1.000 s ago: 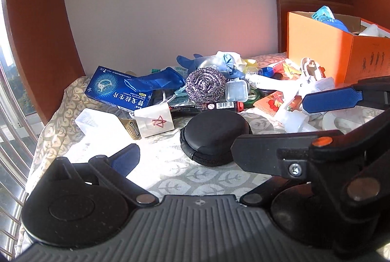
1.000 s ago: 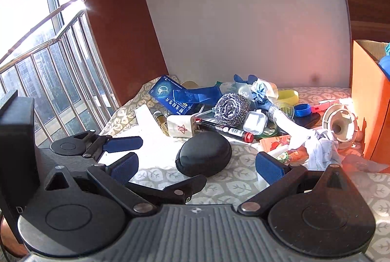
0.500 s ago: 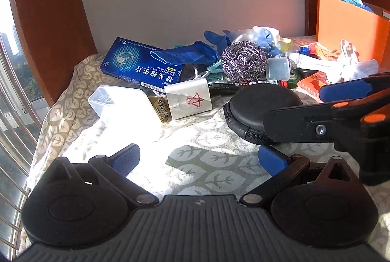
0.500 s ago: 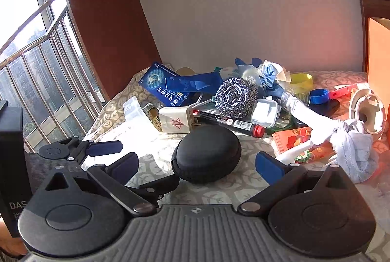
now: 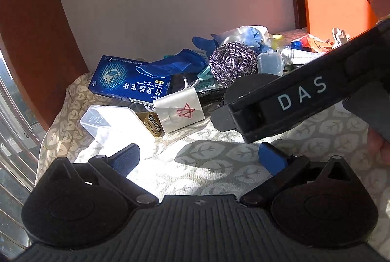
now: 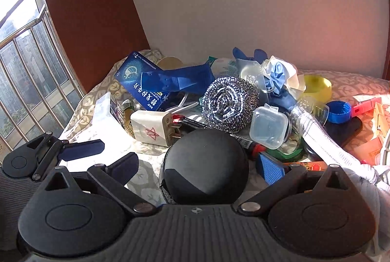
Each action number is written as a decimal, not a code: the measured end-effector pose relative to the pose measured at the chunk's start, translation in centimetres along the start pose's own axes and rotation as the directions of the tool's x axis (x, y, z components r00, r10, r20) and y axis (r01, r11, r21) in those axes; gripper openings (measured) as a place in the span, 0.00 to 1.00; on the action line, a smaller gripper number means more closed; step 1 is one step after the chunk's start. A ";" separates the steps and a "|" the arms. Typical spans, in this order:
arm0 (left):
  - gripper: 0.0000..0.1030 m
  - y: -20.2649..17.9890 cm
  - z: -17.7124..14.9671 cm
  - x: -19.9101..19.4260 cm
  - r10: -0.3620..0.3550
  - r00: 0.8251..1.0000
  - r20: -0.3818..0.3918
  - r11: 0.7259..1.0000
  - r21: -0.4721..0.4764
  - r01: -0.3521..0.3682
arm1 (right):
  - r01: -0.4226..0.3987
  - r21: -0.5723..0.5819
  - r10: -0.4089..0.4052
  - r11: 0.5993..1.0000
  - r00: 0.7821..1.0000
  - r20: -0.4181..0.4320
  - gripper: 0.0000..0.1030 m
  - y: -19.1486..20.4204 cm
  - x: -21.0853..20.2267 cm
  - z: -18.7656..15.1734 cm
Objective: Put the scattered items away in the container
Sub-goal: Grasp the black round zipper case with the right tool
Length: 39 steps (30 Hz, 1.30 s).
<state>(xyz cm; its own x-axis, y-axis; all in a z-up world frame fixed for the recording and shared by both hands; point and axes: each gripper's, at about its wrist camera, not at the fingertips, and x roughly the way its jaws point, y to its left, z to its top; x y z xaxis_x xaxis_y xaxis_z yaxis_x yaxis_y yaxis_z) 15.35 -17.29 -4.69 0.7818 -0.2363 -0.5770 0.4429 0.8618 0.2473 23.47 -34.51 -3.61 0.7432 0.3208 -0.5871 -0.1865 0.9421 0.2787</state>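
Note:
A black round zip case (image 6: 204, 172) lies on the leaf-print cloth (image 5: 214, 164), between the open fingers of my right gripper (image 6: 197, 167); whether the pads touch it I cannot tell. In the left wrist view that gripper's body, marked DAS (image 5: 292, 101), crosses the frame and hides most of the case (image 5: 248, 84). My left gripper (image 5: 198, 159) is open over bare cloth, holding nothing. The orange box (image 5: 336, 11) stands at the far right with blue items inside.
Behind the case lies a heap: a blue tablet box (image 6: 139, 81), a steel scourer (image 6: 229, 101), a white charger with a red star (image 6: 148, 128), a small clear box (image 6: 268, 125), a yellow tape roll (image 6: 316, 86). A window railing (image 6: 29, 91) runs along the left.
My right gripper has moved forward until the black case sits between its fingers. Its body now cuts across the left wrist view. The left gripper has drawn nearer to the heap.

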 end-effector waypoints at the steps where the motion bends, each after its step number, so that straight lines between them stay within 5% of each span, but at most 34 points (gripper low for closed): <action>1: 1.00 0.2 -0.1 -0.1 0.001 1.000 -0.003 1.000 -0.002 -0.001 | -0.015 -0.013 0.015 1.000 1.000 -0.006 1.00 0.2 0.1 0.0; 19: 1.00 2.0 -2.3 -3.2 0.061 0.998 -0.029 0.998 -0.023 -0.062 | -0.181 -0.113 0.171 0.977 0.981 -0.093 1.00 6.2 1.2 -1.3; 29: 1.00 2.6 -1.6 -2.3 0.038 0.999 -0.014 0.999 -0.023 -0.038 | -0.043 -0.097 0.039 0.994 0.998 -0.047 1.00 4.6 0.0 -1.7; 39: 1.00 1.8 -0.8 -2.3 -0.045 0.999 -0.001 0.998 -0.034 0.045 | 0.010 -0.097 -0.009 0.995 1.000 0.014 1.00 4.6 -0.6 -1.0</action>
<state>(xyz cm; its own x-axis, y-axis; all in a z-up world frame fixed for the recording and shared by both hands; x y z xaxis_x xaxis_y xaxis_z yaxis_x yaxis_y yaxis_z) 14.03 -14.85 -3.57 0.7606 -0.2743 -0.5884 0.4627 0.8649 0.1948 21.52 -30.29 -2.75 0.7535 0.3108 -0.5793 -0.2404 0.9504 0.1973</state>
